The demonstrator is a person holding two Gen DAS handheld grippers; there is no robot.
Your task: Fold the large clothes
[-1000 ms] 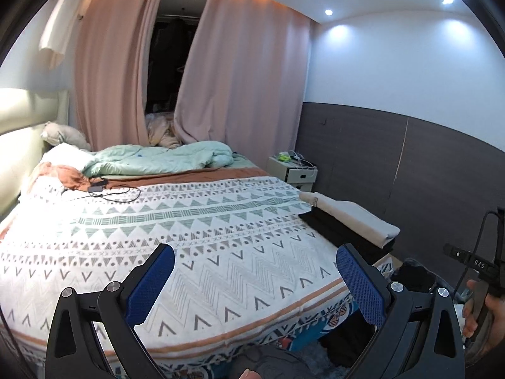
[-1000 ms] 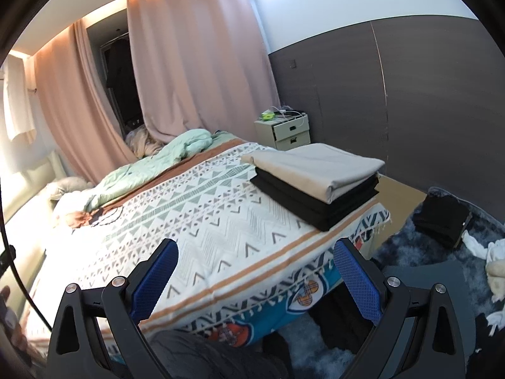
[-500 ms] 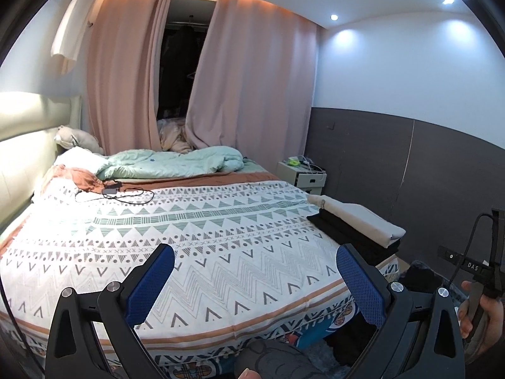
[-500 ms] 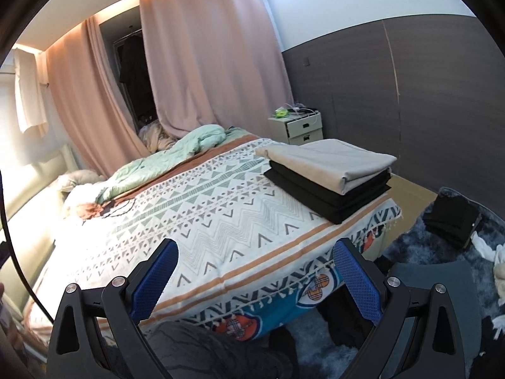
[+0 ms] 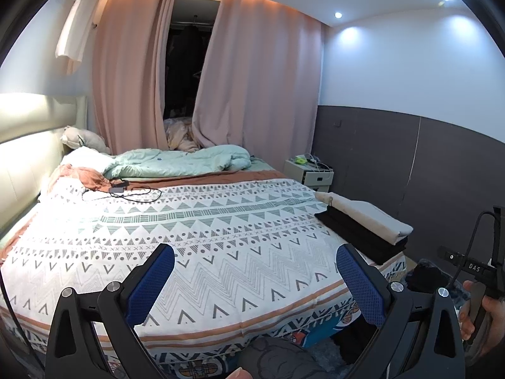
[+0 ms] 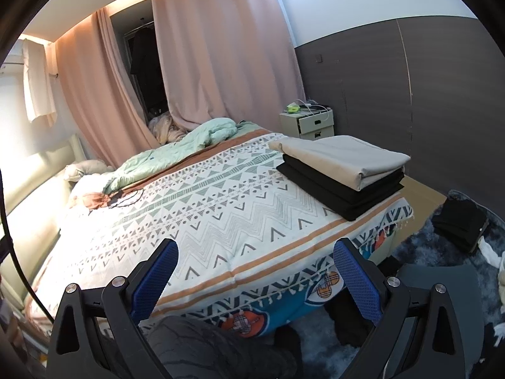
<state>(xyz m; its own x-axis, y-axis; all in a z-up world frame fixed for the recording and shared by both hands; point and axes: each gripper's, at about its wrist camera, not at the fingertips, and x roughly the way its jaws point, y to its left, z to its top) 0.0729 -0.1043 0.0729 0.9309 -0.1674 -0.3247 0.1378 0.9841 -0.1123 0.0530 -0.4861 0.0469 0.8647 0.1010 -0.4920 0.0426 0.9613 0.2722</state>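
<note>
Two dark piles [image 6: 460, 224], right view only.

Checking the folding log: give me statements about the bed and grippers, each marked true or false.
1. Both grippers, left and right, hold nothing, jaws wide apart. True.
2. The folded stack has a beige piece on top of black ones. True.
3. The stack sits by the pillows. False: it lies at the foot corner nearest the nightstand.
4. The mint duvet is spread flat over the patterned blanket. False: it lies bunched beyond it.
</note>
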